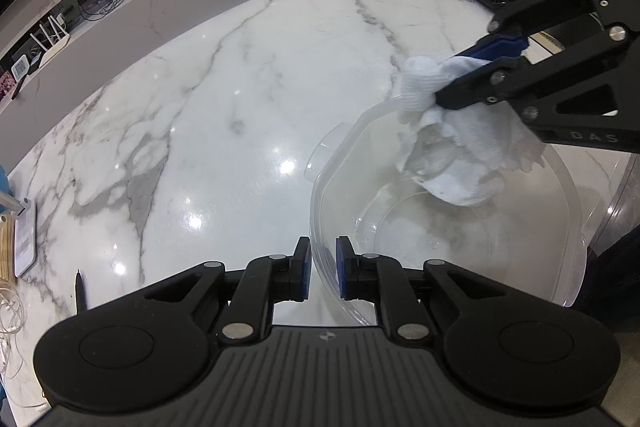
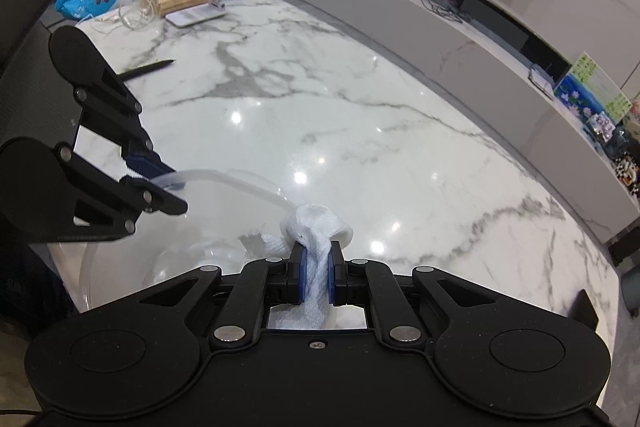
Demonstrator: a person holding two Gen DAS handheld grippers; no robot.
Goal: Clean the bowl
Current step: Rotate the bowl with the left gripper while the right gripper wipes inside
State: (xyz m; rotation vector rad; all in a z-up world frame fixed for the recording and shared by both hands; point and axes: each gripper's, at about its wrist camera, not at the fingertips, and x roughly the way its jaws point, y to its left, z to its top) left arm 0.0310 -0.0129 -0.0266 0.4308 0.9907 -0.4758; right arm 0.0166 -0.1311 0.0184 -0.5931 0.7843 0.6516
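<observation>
The left gripper [image 1: 323,269] pinches the rim of the light, slippery clear bowl [image 1: 460,227]. The right gripper [image 2: 316,273] squeezes the soft cloth [image 2: 316,223].

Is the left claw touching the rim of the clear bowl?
Touching. In the right wrist view the left claw is shut on the clear bowl at its rim, one blue pad on each side of the wall.

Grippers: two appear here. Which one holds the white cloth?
The right gripper clamps the white cloth; the left gripper instead pinches the clear bowl at its rim.
</observation>
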